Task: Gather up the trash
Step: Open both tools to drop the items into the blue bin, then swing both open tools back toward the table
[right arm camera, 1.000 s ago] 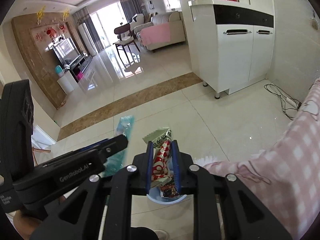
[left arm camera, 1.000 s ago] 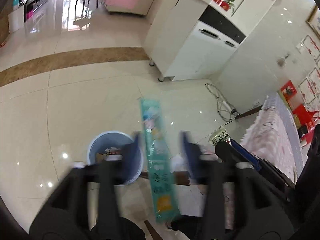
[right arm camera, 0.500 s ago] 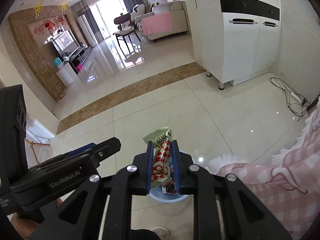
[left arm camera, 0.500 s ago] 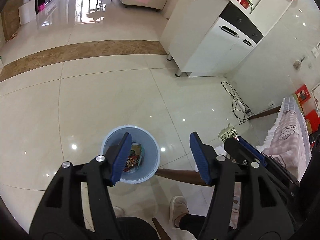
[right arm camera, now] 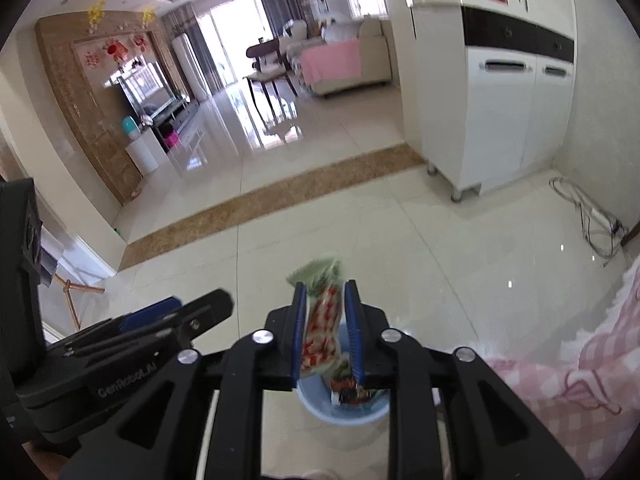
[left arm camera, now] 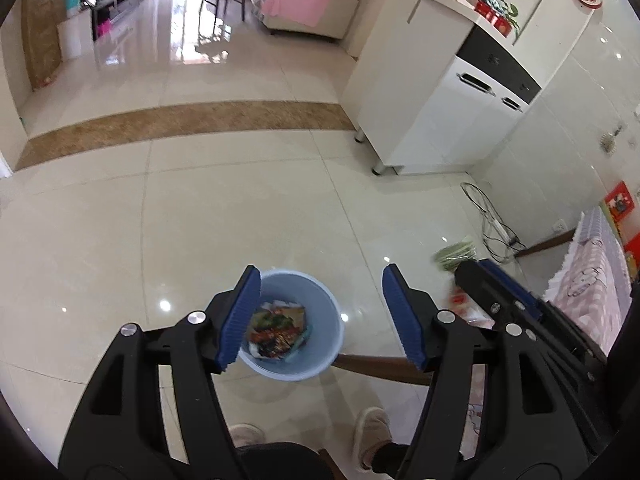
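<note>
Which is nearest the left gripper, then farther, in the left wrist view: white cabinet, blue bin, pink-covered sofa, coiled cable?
From the left gripper:
1. Blue bin, on the floor between its fingers.
2. Coiled cable, floor, right.
3. White cabinet, upper right, by the wall.
4. Pink-covered sofa, far room, top.
</note>
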Demonstrator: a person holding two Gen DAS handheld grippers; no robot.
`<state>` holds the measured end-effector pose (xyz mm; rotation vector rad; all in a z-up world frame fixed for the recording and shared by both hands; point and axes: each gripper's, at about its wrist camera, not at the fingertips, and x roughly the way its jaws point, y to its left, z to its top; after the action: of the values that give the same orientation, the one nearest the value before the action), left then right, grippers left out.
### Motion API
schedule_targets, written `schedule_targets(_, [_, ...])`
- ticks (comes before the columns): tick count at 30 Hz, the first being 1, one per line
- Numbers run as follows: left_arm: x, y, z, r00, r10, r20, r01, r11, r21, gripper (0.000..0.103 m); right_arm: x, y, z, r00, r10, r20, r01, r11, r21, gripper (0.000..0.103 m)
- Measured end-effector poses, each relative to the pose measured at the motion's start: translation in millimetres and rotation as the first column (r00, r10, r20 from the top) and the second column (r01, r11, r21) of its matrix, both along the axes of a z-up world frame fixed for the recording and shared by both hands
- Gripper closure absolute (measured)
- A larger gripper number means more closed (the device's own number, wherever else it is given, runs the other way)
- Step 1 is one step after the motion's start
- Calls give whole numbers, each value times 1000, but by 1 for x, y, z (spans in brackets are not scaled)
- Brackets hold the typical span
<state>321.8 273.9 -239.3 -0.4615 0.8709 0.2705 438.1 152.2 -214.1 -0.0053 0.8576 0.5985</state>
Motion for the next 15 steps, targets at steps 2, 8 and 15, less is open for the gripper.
schedule_targets(2, [-4,3,6,1000,16,10,-16,1000,26,37,1,0,2,1000,-5,5,5,1000,-2,70])
schedule_targets(8, [-10,2,22,999,13,35,-14,999,30,35,-10,-11,21,998,-25,53,25,1000,6,58])
schedule_targets(15, [-25,-17,49,996,-23,88,19,999,43,34,-32,-35,54,990,-69,122,68,998,14,51])
